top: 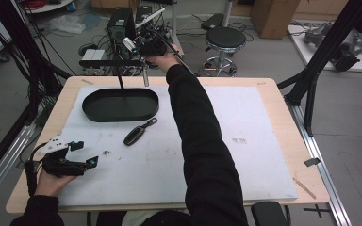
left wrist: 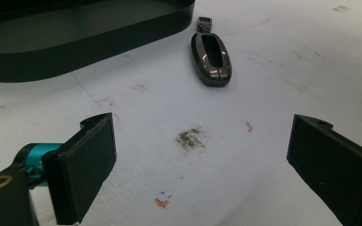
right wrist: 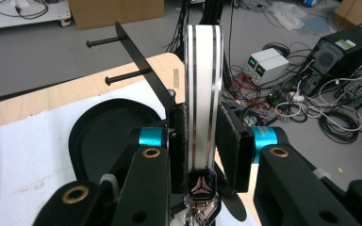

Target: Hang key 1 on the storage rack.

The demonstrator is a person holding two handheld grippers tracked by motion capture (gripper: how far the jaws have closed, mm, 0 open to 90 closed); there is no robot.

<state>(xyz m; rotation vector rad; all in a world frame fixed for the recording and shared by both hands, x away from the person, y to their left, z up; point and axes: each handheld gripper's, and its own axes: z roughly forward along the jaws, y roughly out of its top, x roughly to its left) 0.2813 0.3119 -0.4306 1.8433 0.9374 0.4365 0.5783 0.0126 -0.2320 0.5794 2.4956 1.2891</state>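
**White key fob held up at the stand, dark one left on the mat**

A flat white key fob with chrome stripes [right wrist: 202,94] is clamped between the pads of the right gripper [right wrist: 201,141] and held upright near the black T-shaped hanging stand [top: 118,63] that rises from the black oval tray [top: 120,104] at the far edge of the table. It is judged that hanging is about to be done; no fob is seen on the stand's pegs [right wrist: 122,75] yet. A glossy dark key fob [top: 135,134] lies on the white foam mat [top: 245,141], just in front of the tray. The left gripper [top: 82,153] rests near the table's close left corner, jaws spread and empty. Ample bare mat is left on the right; beyond the stand the wooden table [top: 283,117] ends.
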